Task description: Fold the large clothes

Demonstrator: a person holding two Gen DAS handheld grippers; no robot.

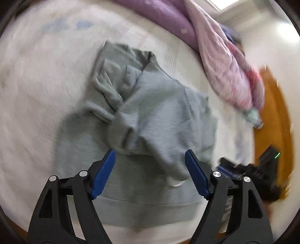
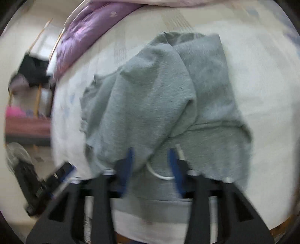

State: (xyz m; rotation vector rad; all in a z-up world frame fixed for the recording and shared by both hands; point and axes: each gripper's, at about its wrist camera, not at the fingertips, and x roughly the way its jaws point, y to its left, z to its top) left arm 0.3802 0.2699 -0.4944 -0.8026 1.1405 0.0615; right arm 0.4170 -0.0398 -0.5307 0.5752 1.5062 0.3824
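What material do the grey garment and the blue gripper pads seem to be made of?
Grey garment: probably cotton fleece knit, matte; it has a fuzzy surface, soft folds and a ribbed cuff. Blue fingertips: likely hard plastic or rubber, smooth with toothed edges; blur leaves this open.

Open tongs point(image 1: 150, 155) over grey sweatshirt point(image 1: 159, 116)

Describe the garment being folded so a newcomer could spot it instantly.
Start at the white bed filling both views, with a purple quilt bunched along its far edge. The grey hoodie lies mid-bed, sleeves thrown over its body. It is the only grey item, with a white drawstring and ribbed hem.
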